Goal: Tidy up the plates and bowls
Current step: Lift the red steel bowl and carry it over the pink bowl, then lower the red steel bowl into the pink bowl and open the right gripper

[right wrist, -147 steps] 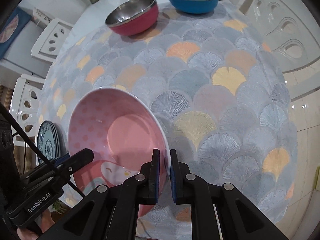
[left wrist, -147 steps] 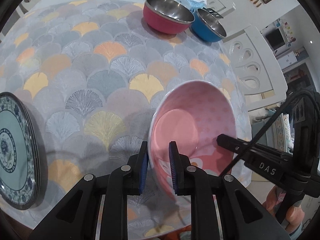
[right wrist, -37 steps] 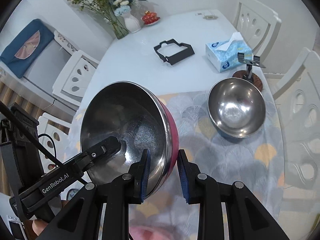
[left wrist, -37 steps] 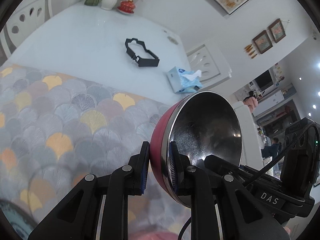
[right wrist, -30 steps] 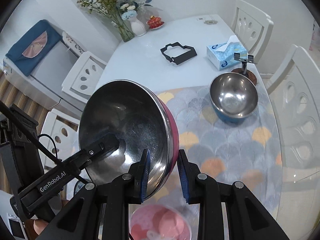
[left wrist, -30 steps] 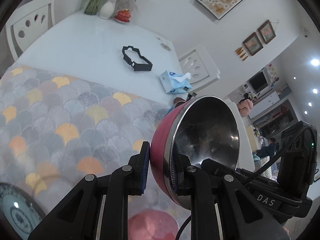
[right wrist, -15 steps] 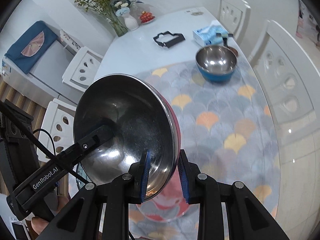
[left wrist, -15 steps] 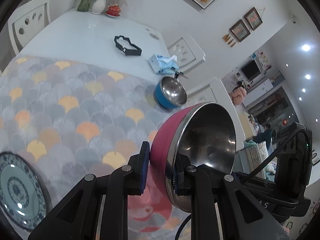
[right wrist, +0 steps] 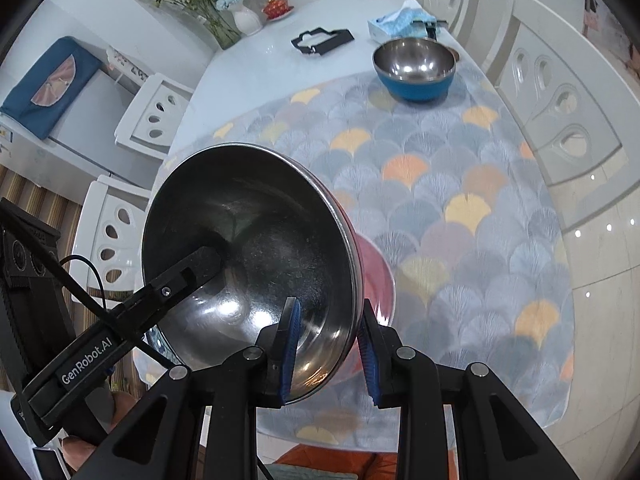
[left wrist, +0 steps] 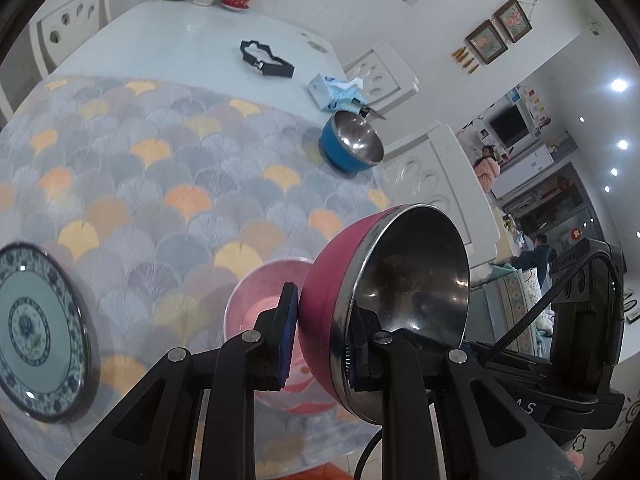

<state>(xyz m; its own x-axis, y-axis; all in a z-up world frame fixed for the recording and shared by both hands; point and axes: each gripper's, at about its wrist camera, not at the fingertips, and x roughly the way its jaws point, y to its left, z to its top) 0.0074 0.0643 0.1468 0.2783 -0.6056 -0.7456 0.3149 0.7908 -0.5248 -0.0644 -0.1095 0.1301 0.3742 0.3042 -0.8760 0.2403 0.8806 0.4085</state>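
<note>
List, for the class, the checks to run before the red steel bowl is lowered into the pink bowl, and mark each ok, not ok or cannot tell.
1. Left gripper fingers clamp the red bowl rim: ok.
2. Right gripper fingers straddle the opposite rim of the red bowl: ok; whether both press on it firmly, cannot tell.
3. Pink bowl lies under the red bowl: ok.
4. Pink bowl is empty: cannot tell, partly hidden.
5. Red bowl held level: not ok, tilted.
6. Blue bowl and plate stand apart from the drop spot: ok.
</note>
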